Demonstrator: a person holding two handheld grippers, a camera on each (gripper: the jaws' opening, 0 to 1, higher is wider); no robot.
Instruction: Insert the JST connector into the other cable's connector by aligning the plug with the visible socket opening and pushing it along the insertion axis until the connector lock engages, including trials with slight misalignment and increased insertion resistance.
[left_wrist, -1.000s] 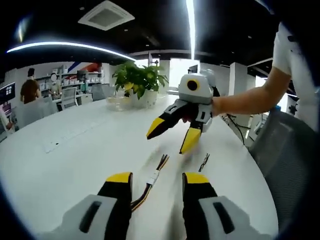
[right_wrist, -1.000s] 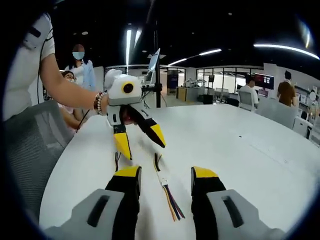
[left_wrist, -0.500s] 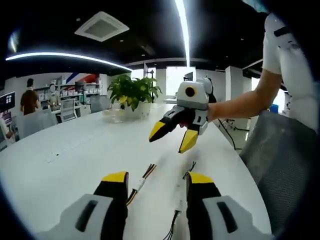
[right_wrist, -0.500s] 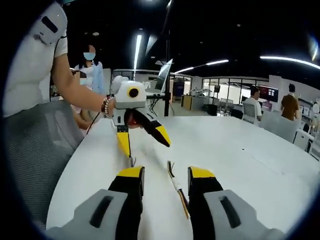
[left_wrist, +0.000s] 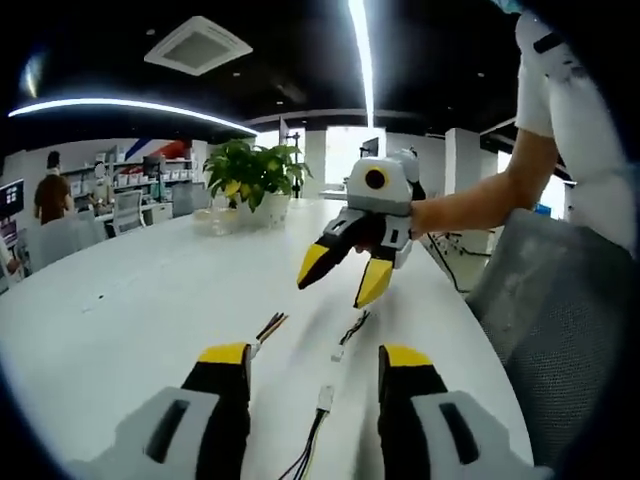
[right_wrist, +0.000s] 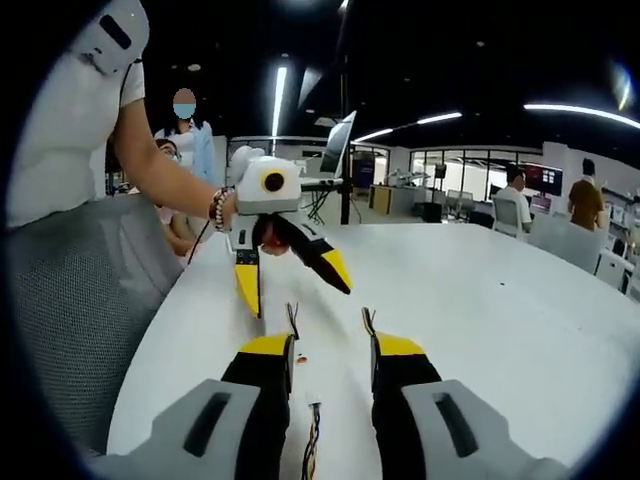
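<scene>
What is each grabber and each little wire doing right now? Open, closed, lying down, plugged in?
left gripper: open, holding nothing, above the table.
right gripper: open, holding nothing, above the table.
cable with white connector: lying loose on the white table, not plugged in.
short dark cable: lying on the table, apart from the other cable, unplugged.
potted plant: standing upright on the table.

Near cable (left_wrist: 312, 440): multicoloured wires ending in a small white JST connector (left_wrist: 325, 397), lying flat on the white worktop (left_wrist: 150, 300).
Far cable (left_wrist: 352, 330): thin dark wires, small white connector (left_wrist: 338, 353) facing the first, apart from it.
</scene>
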